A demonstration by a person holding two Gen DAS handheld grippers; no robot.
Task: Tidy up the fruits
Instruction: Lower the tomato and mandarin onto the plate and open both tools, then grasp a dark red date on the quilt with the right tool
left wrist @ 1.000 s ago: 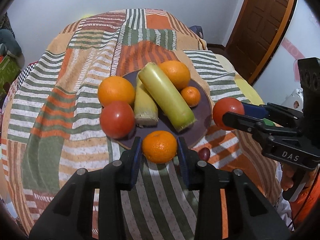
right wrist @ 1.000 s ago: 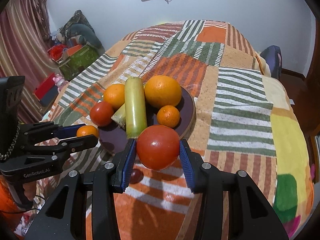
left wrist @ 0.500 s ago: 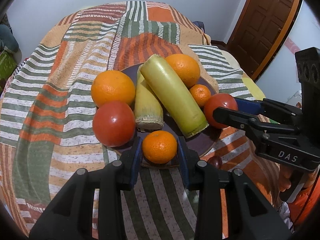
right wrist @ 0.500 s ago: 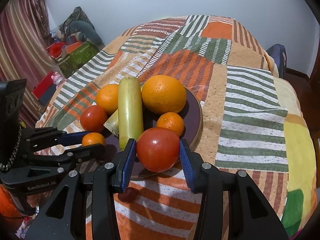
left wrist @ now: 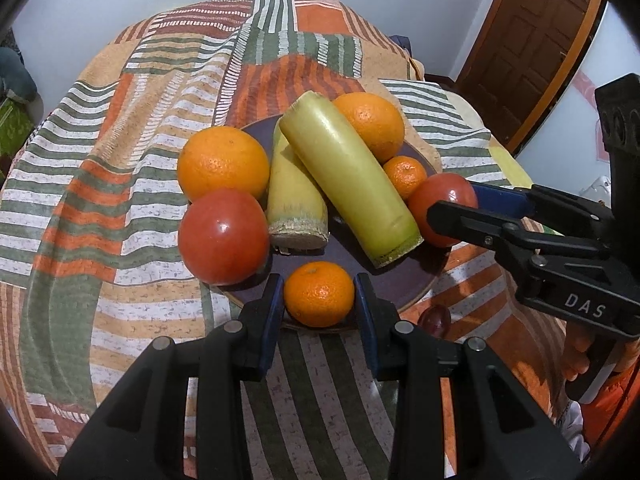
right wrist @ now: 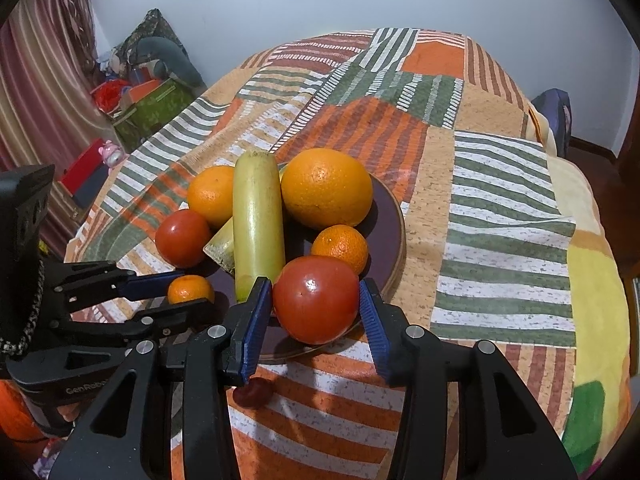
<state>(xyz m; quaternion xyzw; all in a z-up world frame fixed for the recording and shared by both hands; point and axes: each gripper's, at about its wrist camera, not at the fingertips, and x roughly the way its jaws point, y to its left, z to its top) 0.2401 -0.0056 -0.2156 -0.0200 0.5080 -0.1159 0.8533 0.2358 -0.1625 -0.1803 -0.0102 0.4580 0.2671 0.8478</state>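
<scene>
Both fruits are being set down on the round dark purple plate [left wrist: 420, 292], so the step in hand looks like the placing of the last pieces. The left gripper [left wrist: 319, 300] has its blue-padded jaws closed on a small orange mandarin [left wrist: 319, 299], which sits between the fingertips over the near edge of the plate; whether it already rests on the plate I cannot tell. The right gripper [right wrist: 316, 304] holds a big shiny red tomato [right wrist: 316, 299] in jaws opened about as wide as the fruit, also over the near rim. Beyond the left gripper's tips lie a second red tomato [left wrist: 223, 236] to the left, and ahead two long pale yellow-green cut stalks [left wrist: 348, 184], with two big oranges [left wrist: 223, 163] behind them and another small mandarin [left wrist: 405, 176] ahead and to the right. A small dark red round fruit [left wrist: 435, 317] lies on the striped patchwork cloth [left wrist: 120, 184], just beside the right finger of the left gripper and off the plate. In my judgement the next move calls for lowering each fruit until it is supported, then opening the jaws slowly and pulling back, because round fruits so near the rim can roll off. After this the small dark fruit probably remains to be collected.
</scene>
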